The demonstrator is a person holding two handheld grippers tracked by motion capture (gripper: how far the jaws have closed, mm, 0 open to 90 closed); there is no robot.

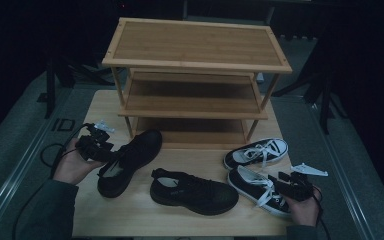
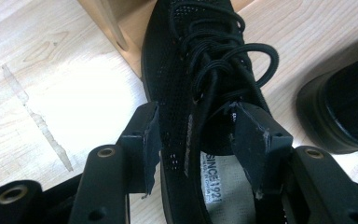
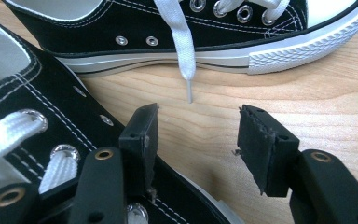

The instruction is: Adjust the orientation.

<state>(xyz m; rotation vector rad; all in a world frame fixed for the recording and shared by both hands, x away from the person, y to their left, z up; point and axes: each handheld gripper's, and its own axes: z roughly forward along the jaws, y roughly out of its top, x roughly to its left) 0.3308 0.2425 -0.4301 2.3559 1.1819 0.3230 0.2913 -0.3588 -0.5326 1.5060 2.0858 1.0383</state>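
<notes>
My left gripper is at the table's left, shut on a black mesh lace-up shoe. In the left gripper view the left gripper has one pad on the outer side of the black mesh shoe and the other at the tongue inside the opening. The shoe's toe points at the rack. A second black shoe lies in the middle. My right gripper stands open by the near black-and-white canvas sneaker. In the right gripper view the right gripper has only bare table between its jaws.
A three-shelf bamboo shoe rack stands at the back of the wooden table. The other canvas sneaker lies near the rack's right leg; its white lace tip hangs onto the table. The second black shoe's toe is close by.
</notes>
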